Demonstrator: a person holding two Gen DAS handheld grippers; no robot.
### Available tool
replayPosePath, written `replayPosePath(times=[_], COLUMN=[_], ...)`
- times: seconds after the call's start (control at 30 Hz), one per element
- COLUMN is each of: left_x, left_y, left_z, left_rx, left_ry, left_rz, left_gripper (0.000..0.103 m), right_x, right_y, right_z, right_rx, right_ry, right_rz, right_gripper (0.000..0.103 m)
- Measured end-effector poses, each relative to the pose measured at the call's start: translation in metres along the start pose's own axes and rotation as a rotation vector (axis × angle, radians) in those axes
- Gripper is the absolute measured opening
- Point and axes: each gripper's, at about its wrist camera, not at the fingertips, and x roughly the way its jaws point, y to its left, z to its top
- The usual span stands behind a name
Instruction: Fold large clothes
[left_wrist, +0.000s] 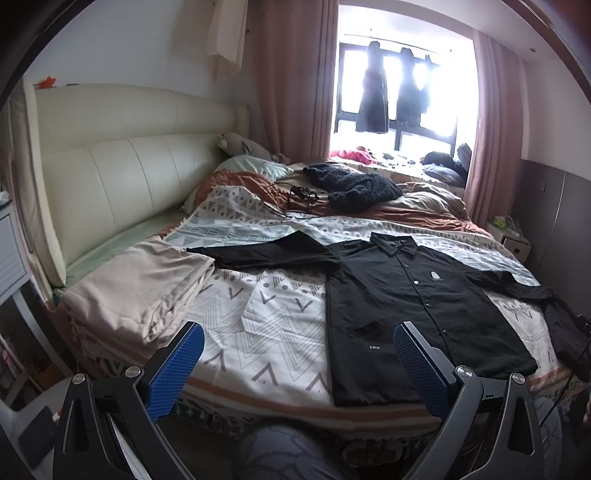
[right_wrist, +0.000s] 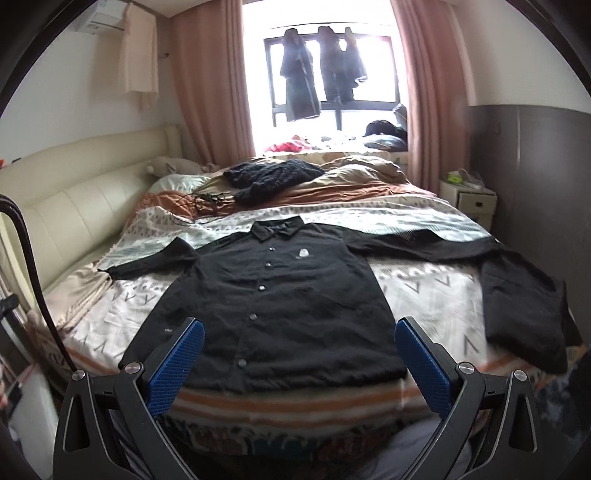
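Note:
A black button-up shirt lies flat and face up on the patterned bedspread, collar toward the window, both sleeves spread out sideways. My left gripper hovers open above the bed's near edge, to the left of the shirt's hem. Its blue pads hold nothing. My right gripper is open too, just short of the shirt's hem, which spans the gap between its fingers. Neither gripper touches the cloth.
Folded beige cloth lies at the bed's left edge. A folded black garment sits right of the shirt. A dark knitted piece and cables lie further back. Cream headboard on the left, nightstand right.

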Motion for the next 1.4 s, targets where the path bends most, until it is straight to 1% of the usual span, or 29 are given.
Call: replayPosePath(times=[0.13,0.2,0.3,0.5,0.6,0.63,0.73,0.8,0.87,0.9,0.97,1.0,1.07,1.1,1.17,1.2,1.23,1.27,1.3,1.37,1.4], left_x=[0.041,0.059,0.081,0.123,0.138,0.143,0.164,0.178,0.192,0.198,0.211,0.216,0.228,0.234,0.248,0.254,0.261,0.269,0.279,0.294,0.302], left_y=[0.002,0.006,0.013,0.034,0.044,0.048,0.064,0.073,0.083,0.086,0.097,0.1,0.113,0.118,0.132,0.137,0.144,0.151,0.158,0.172,0.18], left_z=[0.018,0.024,0.033,0.048,0.056,0.059,0.066,0.071,0.077,0.08,0.089,0.092,0.1,0.103,0.11,0.112,0.115,0.117,0.119,0.12,0.12], left_rx=[0.003,-0.013,-0.023,-0.063,-0.082,-0.091,-0.149,-0.183,-0.204,-0.209,-0.231,-0.239,-0.261,-0.275,-0.3,-0.308,-0.315,-0.323,-0.336,-0.37,-0.39], left_ry=[0.019,0.032,0.049,0.109,0.113,0.116,0.148,0.167,0.176,0.179,0.183,0.183,0.188,0.191,0.195,0.195,0.196,0.198,0.206,0.227,0.235], left_rz=[0.037,0.037,0.05,0.069,0.09,0.093,0.097,0.097,0.107,0.114,0.126,0.129,0.143,0.146,0.159,0.163,0.175,0.191,0.198,0.201,0.196], left_gripper=[0.102,0.102,0.101,0.097,0.096,0.095,0.084,0.081,0.079,0.078,0.075,0.074,0.071,0.071,0.07,0.07,0.069,0.067,0.064,0.055,0.053], right_x=[0.031,0.046,0.076,0.125,0.144,0.151,0.173,0.186,0.206,0.206,0.229,0.229,0.25,0.25,0.266,0.274,0.291,0.291,0.3,0.317,0.323], right_y=[-0.002,-0.003,-0.003,0.012,0.022,0.025,0.033,0.035,0.038,0.038,0.041,0.041,0.043,0.043,0.046,0.048,0.05,0.05,0.052,0.054,0.055], right_z=[0.017,0.027,0.041,0.056,0.061,0.063,0.069,0.073,0.079,0.079,0.084,0.084,0.089,0.089,0.092,0.093,0.095,0.095,0.096,0.098,0.099], right_rx=[-0.015,-0.002,0.007,0.003,0.001,-0.008,-0.035,-0.034,-0.035,-0.035,-0.033,-0.033,-0.03,-0.03,-0.029,-0.029,-0.029,-0.029,-0.029,-0.026,-0.022], right_ry=[0.004,0.007,0.042,0.087,0.103,0.108,0.128,0.141,0.162,0.162,0.185,0.185,0.202,0.202,0.225,0.235,0.261,0.261,0.27,0.284,0.289], right_rz=[0.019,0.026,0.028,0.051,0.056,0.046,0.036,0.047,0.067,0.067,0.076,0.076,0.101,0.101,0.122,0.127,0.133,0.133,0.133,0.14,0.144], right_gripper=[0.103,0.103,0.102,0.102,0.102,0.102,0.102,0.101,0.095,0.094,0.092,0.092,0.084,0.081,0.071,0.069,0.066,0.066,0.065,0.061,0.061])
